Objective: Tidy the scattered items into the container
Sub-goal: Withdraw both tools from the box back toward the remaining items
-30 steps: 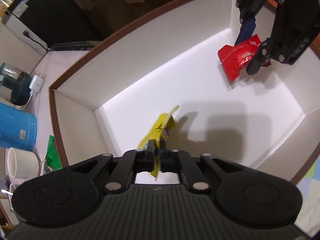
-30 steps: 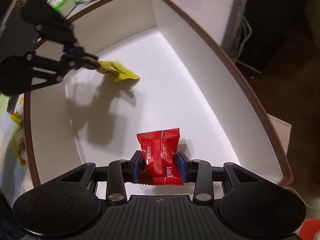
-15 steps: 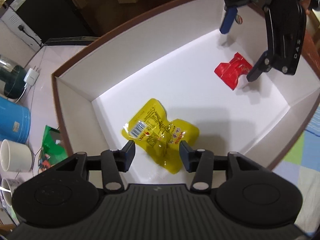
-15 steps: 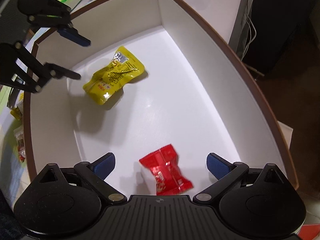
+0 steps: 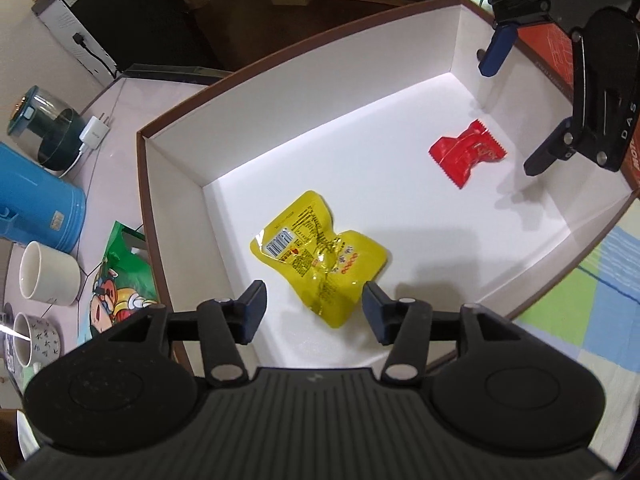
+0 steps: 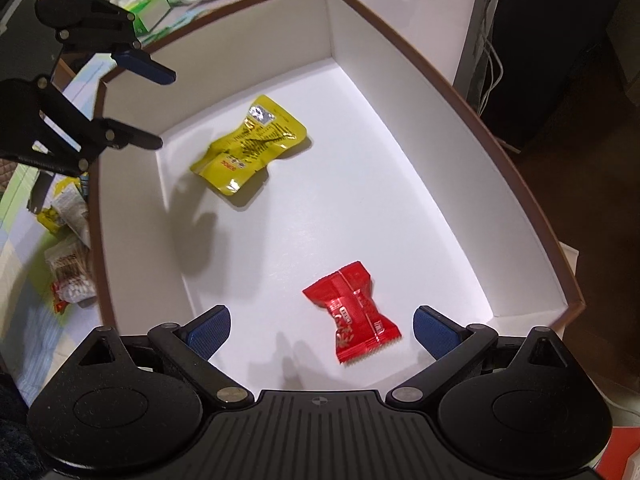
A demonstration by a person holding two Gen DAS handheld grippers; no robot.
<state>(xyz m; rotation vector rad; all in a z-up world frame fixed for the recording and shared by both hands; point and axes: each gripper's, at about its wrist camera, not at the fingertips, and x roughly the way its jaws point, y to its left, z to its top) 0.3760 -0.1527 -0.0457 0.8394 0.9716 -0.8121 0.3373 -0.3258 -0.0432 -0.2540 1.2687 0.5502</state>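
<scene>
Both tools are empty. Left gripper (image 5: 312,312) has its jaws spread wide, hovering above the crinkled yellow foil snack pouch (image 5: 320,254), not touching it. Right gripper (image 6: 320,330) is also spread wide, above the red crimped-edge candy wrapper (image 6: 354,312), no contact.

Both packets lie flat on the white floor of the large white cardboard box with a brown rim (image 5: 304,80), well apart from each other: yellow near the left gripper's end, red near the opposite corner.

Surface: the box sits on a pale pinkish tabletop (image 5: 116,120). Beside the box on the far side of the left wrist view are a green printed cartoon snack bag (image 5: 120,280) touching the box wall, a plain white ceramic cup (image 5: 46,274), a patterned mug (image 5: 30,340), a blue cylindrical canister (image 5: 36,204), a dark glass-topped appliance (image 5: 48,136) and a white plug adapter (image 5: 94,136).

Other side of the box, in the right wrist view, is a checked green-and-blue cloth (image 6: 24,216) with more loose snack packets (image 6: 68,276), blurred. A green tissue box (image 6: 150,10) sits further back.

Room: a dark cabinet (image 5: 120,8) and a wooden floor beyond the table, plus white cables (image 6: 490,56) hanging off the edge.
</scene>
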